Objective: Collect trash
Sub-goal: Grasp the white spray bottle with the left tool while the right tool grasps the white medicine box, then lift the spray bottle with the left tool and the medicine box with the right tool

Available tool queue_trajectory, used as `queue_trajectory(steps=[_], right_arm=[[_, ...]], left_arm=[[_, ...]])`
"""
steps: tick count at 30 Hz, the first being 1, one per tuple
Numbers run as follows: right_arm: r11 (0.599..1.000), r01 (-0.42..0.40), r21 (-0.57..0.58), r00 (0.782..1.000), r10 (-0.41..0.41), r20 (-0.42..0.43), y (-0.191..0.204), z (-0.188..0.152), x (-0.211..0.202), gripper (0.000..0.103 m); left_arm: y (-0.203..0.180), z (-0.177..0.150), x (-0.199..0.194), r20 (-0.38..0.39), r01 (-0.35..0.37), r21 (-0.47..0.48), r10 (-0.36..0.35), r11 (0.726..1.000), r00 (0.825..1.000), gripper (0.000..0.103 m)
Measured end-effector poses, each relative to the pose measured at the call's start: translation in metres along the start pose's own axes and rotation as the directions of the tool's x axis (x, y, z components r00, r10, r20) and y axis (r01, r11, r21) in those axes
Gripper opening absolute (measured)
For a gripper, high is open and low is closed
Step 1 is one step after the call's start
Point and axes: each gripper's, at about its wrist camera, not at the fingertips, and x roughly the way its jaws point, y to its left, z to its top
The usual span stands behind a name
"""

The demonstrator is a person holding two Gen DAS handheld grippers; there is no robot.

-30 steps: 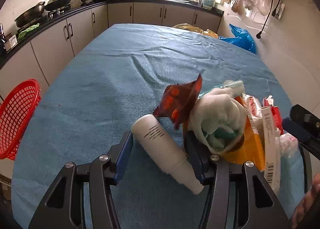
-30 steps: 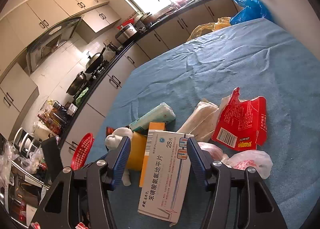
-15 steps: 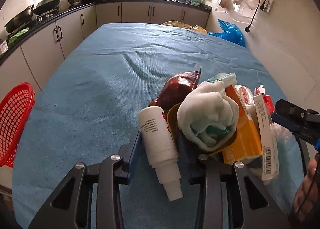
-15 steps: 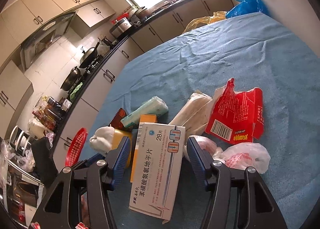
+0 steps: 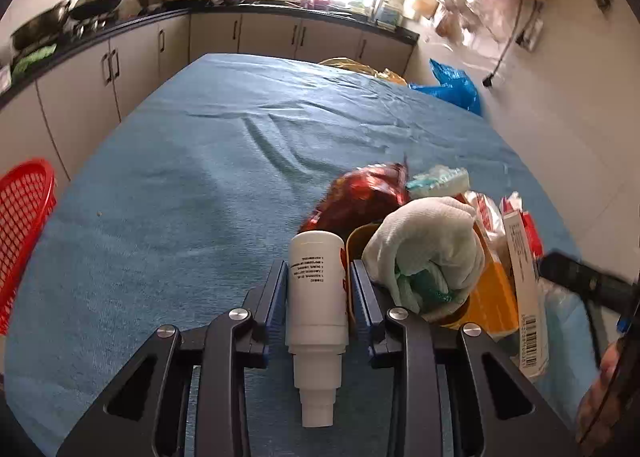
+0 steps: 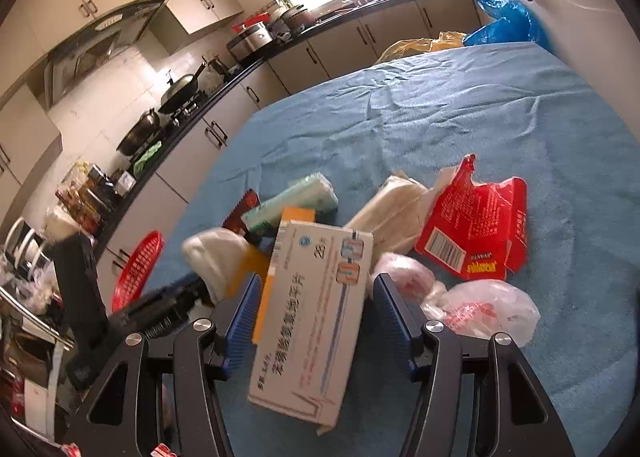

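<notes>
A white plastic bottle (image 5: pixel 316 289) lies lengthwise between the fingers of my left gripper (image 5: pixel 319 266). Its jaws are closing, and both blue pads sit against the bottle's sides. Just right of it is the trash pile: a white cloth wad (image 5: pixel 424 245), a dark red snack bag (image 5: pixel 360 197) and an orange box (image 5: pixel 494 297). A white medicine box (image 6: pixel 316 297) leans on the pile between the jaws of my right gripper (image 6: pixel 316 281). Those jaws are open, with a slim gap on each side. A red wrapper (image 6: pixel 476 225) and a clear plastic bag (image 6: pixel 484 309) lie to the right.
A blue cloth covers the table (image 5: pixel 200 177). A red mesh basket (image 5: pixel 24 233) hangs off its left edge, also seen as the basket (image 6: pixel 136 269) in the right wrist view. Kitchen cabinets and a counter with pans run behind. A blue bag (image 5: pixel 452 85) sits past the far corner.
The left jaws have closed in on the white bottle, which swung from lying askew to straight between the pads. The right gripper stays open around the medicine box, only tilting slightly.
</notes>
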Motion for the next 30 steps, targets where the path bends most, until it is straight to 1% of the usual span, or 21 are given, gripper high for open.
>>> queue_trajectory(steps=[4,7,10,12,13,15,17,20,23,30], right_arm=[[1.000,0.014,-0.010,1.000,-0.014,-0.019,-0.001,-0.008,0.003,0.063],[1.000,0.006,0.001,0.999,-0.006,-0.038,-0.003,-0.009,0.008,0.063],[1.000,0.027,-0.004,0.998,-0.028,-0.063,-0.004,-0.010,0.015,0.064],[0.999,0.032,-0.004,0.997,-0.032,-0.071,-0.004,-0.011,0.018,0.064],[0.999,0.038,-0.011,0.997,-0.039,-0.066,-0.003,-0.012,0.018,0.063],[0.999,0.039,-0.024,0.998,-0.041,-0.051,0.000,-0.012,0.017,0.053],[0.999,0.039,-0.028,0.998,-0.040,-0.039,0.000,-0.013,0.016,0.053],[0.999,0.034,-0.040,0.999,-0.035,-0.016,0.002,-0.013,0.012,0.053],[0.998,0.021,-0.055,1.000,-0.020,0.014,0.006,-0.012,0.006,0.053],[0.999,0.021,-0.047,1.000,-0.021,0.008,0.005,-0.011,0.006,0.053]], left_arm=[[0.006,0.002,-0.005,0.031,-0.008,-0.021,0.008,1.000,0.999,0.030],[0.003,0.001,-0.005,0.029,-0.020,-0.007,0.021,1.000,0.999,0.030],[0.003,0.002,-0.004,0.023,-0.032,-0.001,0.032,0.999,0.999,0.031],[0.001,0.001,-0.001,0.004,-0.035,0.007,0.035,0.999,0.999,0.033],[0.000,0.001,-0.001,0.004,-0.041,0.014,0.041,0.999,0.999,0.033],[-0.002,-0.001,-0.001,-0.002,-0.050,0.020,0.050,0.999,0.999,0.038],[0.000,-0.001,-0.001,-0.008,-0.050,0.015,0.050,0.999,0.999,0.039],[0.003,-0.003,-0.004,-0.008,-0.032,0.010,0.032,0.999,0.999,0.039],[0.010,-0.006,-0.016,0.027,-0.009,-0.014,0.010,1.000,1.000,0.039],[0.018,-0.010,-0.018,0.005,0.013,-0.043,-0.013,0.999,1.000,0.039]])
